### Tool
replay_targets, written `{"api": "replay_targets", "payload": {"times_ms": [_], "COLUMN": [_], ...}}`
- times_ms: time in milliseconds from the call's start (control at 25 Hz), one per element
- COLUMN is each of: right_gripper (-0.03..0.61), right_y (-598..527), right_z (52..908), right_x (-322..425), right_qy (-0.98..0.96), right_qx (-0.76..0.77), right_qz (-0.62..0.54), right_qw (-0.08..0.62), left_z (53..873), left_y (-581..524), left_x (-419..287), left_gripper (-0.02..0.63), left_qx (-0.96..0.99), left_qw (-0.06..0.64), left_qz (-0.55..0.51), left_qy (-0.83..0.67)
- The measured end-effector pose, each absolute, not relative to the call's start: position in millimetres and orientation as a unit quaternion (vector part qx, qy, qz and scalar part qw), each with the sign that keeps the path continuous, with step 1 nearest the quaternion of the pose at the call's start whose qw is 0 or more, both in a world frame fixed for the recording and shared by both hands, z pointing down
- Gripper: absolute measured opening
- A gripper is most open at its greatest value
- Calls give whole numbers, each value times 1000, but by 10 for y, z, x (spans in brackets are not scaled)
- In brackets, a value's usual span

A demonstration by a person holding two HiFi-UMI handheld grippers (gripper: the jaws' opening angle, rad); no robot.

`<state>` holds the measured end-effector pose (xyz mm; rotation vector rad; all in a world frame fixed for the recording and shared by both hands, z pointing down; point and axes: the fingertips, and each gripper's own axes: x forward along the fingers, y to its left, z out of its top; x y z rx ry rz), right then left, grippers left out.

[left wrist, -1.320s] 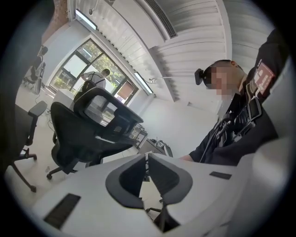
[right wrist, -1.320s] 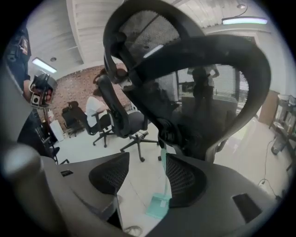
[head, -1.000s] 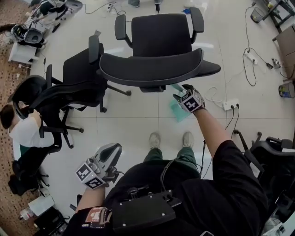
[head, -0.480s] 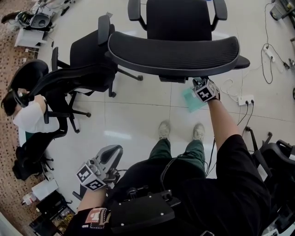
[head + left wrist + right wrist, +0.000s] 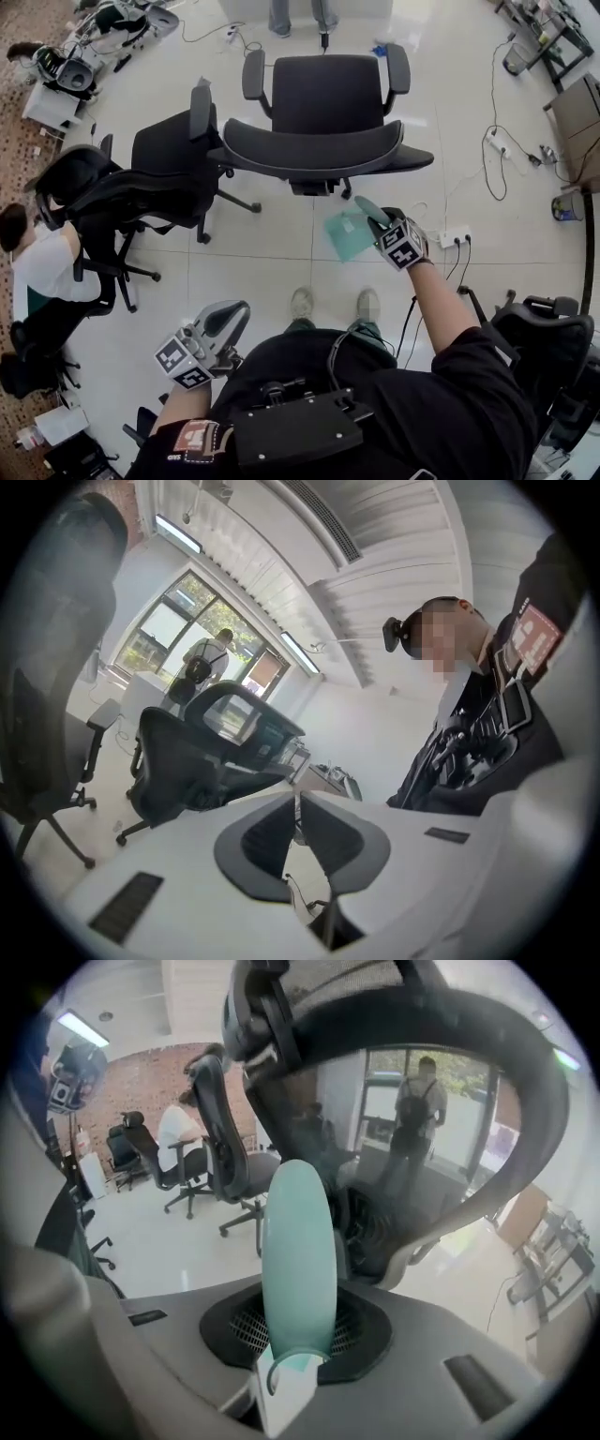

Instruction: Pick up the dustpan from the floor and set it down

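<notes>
A pale teal dustpan (image 5: 345,234) hangs a little above the white floor, between my feet and the big black office chair (image 5: 319,141). My right gripper (image 5: 380,223) is shut on its handle. In the right gripper view the teal handle (image 5: 298,1260) runs straight out between the two pads, with the chair's mesh back (image 5: 422,1129) close behind it. My left gripper (image 5: 230,319) stays low at my left hip, away from the dustpan. Its pads (image 5: 272,832) stand together with nothing between them.
Two more black chairs (image 5: 155,173) stand at the left, with a seated person (image 5: 37,272) beside them. A white power strip (image 5: 455,236) and cables lie on the floor to the right. Another dark chair (image 5: 544,328) crowds my right side.
My right gripper has come up and back from under the chair's backrest, with the dustpan lifted along. The left gripper has stayed at my hip.
</notes>
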<state>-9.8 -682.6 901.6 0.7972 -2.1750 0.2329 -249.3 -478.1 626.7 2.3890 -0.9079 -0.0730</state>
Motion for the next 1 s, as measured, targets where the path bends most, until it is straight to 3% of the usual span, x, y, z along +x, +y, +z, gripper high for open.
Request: {"api": "replay_targets", "payload": {"times_ms": [320, 560, 760, 1000], "right_gripper": [100, 98, 98, 98], "right_y": [-6069, -5652, -5473, -5404], "right_z": [6405, 5063, 4422, 4231], "right_x": [210, 359, 503, 567], "right_qy": [-904, -918, -915, -907], "right_qx": [315, 333, 348, 367], "right_qz": [14, -43, -85, -104], "right_qw": [288, 212, 185, 178], "left_z": [5199, 4660, 4462, 4384], "left_y": [-4622, -4501, -4490, -4539], "left_x": [-1699, -1365, -1259, -1294], "left_gripper": [23, 23, 23, 23], "left_qx": [929, 952, 959, 961], "left_qw": [223, 157, 139, 131], "left_qz": [-61, -80, -91, -86], "left_qy": [-289, -249, -228, -227]}}
